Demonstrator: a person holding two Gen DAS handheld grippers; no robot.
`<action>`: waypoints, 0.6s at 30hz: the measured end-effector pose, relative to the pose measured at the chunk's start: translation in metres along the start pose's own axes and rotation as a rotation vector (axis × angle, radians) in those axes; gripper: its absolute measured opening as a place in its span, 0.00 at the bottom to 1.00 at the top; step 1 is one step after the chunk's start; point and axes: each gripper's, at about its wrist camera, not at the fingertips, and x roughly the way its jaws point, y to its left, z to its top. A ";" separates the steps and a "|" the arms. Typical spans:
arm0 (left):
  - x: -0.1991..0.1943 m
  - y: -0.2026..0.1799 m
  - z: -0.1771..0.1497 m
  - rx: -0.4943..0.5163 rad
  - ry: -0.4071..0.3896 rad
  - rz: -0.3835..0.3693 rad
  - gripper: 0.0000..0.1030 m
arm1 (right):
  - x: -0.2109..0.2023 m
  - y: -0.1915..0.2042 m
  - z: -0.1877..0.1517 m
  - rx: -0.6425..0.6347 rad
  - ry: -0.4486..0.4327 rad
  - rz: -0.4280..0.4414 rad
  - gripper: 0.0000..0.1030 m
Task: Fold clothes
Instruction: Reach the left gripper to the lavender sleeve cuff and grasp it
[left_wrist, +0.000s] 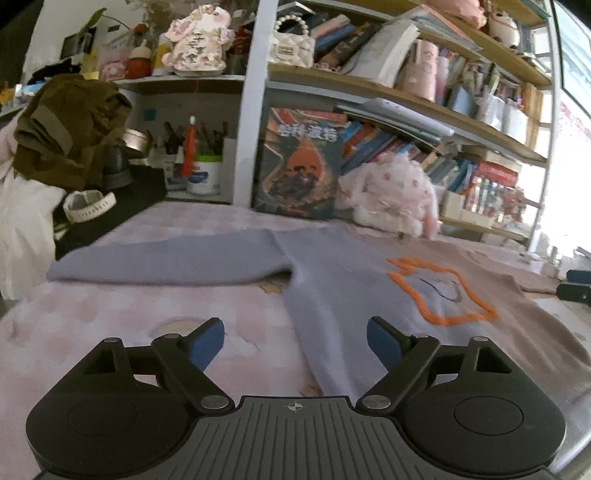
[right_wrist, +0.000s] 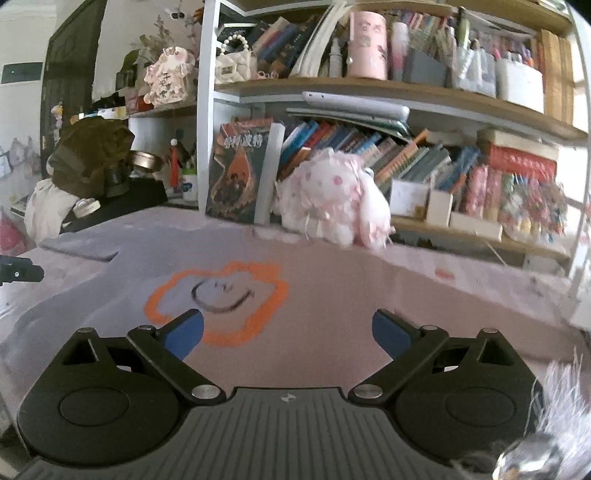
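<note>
A two-tone sweater lies flat on the pink-covered table, its left half lavender and its right half tan, with an orange outlined face design on the chest. Its lavender sleeve stretches out to the left. My left gripper is open and empty, low over the sweater's lavender side near its hem. In the right wrist view the sweater fills the table, with the orange design ahead left. My right gripper is open and empty over the tan half.
A bookshelf packed with books stands behind the table. A pink plush toy and an upright book sit at the table's far edge. An olive garment is heaped at far left beside a white watch.
</note>
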 end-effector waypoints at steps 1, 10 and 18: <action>0.004 0.004 0.001 -0.007 0.001 0.016 0.85 | 0.008 -0.001 0.004 -0.003 -0.002 0.004 0.96; 0.035 0.042 0.012 -0.092 0.015 0.165 0.85 | 0.067 0.010 0.024 -0.019 -0.001 0.078 0.96; 0.056 0.101 0.025 -0.306 0.062 0.207 0.85 | 0.103 0.021 0.023 -0.041 0.022 0.124 0.96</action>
